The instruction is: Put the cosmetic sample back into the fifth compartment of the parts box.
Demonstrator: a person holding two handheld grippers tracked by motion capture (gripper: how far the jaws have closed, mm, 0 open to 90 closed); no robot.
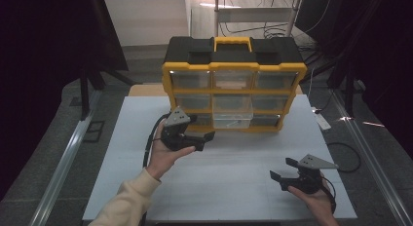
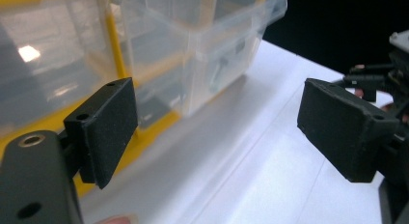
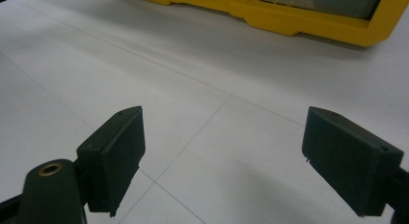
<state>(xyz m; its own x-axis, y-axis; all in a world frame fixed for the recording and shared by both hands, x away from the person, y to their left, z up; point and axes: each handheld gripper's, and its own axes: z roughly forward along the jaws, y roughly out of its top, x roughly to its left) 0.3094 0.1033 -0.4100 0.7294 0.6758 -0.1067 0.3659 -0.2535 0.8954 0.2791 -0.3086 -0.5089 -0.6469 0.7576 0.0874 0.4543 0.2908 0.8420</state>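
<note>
Nearest you, your right gripper (image 1: 286, 173) rests low on the counter (image 1: 234, 187), jaws wide and empty. Farther in, your left gripper (image 1: 203, 141) is nearer the pulled-out clear drawer (image 1: 233, 120), jaws wide, empty; the drawer lies just beyond, in the yellow organizer (image 1: 234, 84).

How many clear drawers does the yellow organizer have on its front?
9, in three rows of three. Top row, middle row, bottom row; the bottom middle drawer is pulled out. The left gripper partly hides the bottom left drawer.
</note>
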